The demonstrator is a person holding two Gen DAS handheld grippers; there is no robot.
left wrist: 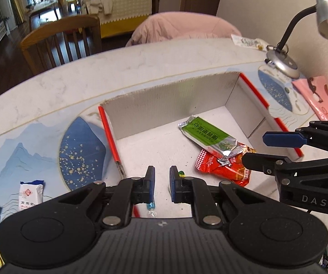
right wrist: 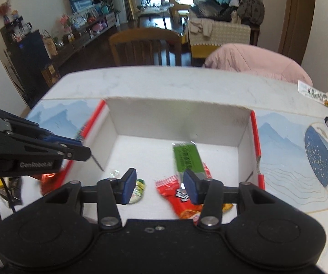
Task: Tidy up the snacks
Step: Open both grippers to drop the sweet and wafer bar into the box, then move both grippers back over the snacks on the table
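Note:
An open white cardboard box with red edges sits on the table. Inside lie a green snack bar, a red snack packet under it, and a small green-and-white candy. My left gripper is open and empty above the box's near left part. My right gripper is open and empty, above the box's near edge over the red packet and green bar. Each gripper also shows in the other's view: the right gripper and the left gripper.
A white snack pack and more wrapped snacks lie on the blue mountain-print mat at left. A pink packet and a desk lamp stand at right. Wooden chairs stand behind the table.

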